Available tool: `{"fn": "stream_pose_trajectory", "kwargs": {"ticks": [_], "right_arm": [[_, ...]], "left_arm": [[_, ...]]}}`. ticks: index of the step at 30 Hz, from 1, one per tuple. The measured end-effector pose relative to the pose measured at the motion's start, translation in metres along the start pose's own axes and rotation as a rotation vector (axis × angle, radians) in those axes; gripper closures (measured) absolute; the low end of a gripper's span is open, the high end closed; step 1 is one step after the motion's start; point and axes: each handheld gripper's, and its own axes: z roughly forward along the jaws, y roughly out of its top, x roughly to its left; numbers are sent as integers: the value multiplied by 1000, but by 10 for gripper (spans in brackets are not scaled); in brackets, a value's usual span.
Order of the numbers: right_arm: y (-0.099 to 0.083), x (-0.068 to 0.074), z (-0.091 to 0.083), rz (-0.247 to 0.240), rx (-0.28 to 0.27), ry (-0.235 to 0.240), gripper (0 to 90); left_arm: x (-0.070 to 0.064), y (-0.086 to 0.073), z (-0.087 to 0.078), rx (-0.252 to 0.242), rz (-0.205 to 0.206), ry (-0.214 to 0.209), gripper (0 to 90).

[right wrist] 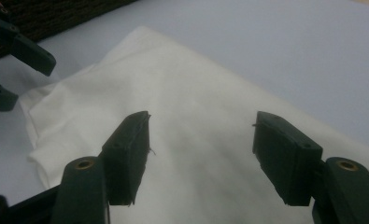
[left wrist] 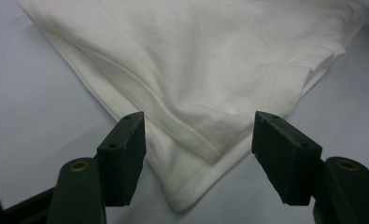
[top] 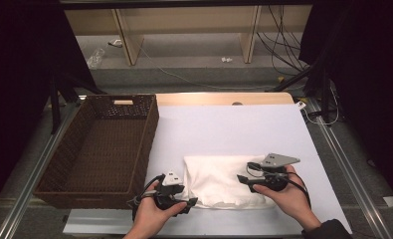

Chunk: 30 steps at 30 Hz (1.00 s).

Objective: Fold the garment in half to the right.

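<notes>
Folded white cloth (top: 223, 181) lies flat on the pale table cover (top: 234, 129), near the front edge, just right of the brown wicker basket (top: 102, 144).

My left gripper (top: 184, 203) sits at the cloth's near left corner — jaws spread wide, nothing between them. In the left gripper view that corner (left wrist: 187, 186) points toward me, lying between the two jaws but not touched.

My right gripper (top: 246, 179) is over the cloth's right part — jaws also wide open, holding nothing. In the right gripper view the cloth (right wrist: 201, 140) spans the gap; left gripper (right wrist: 14, 70) shows at the far corner, basket (right wrist: 56, 16) beyond it.
</notes>
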Motion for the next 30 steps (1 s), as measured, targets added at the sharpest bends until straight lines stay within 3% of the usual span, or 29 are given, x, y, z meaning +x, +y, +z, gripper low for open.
{"fn": "stream_pose_trajectory", "kwargs": {"ticks": [11,20,25,28,30], "right_arm": [[36,15,50,-52,48,69,381],[63,28,87,-95,73,107,380],[71,30,104,-93,99,116,378],[74,32,113,-94,116,120,378],[75,33,118,-91,130,127,378]], "left_arm": [[5,2,7,11,-54,8,342],[14,5,15,25,-95,82,351],[16,6,19,19,-125,80,326],[15,7,21,18,-122,92,323],[13,7,21,19,-98,107,335]]}}
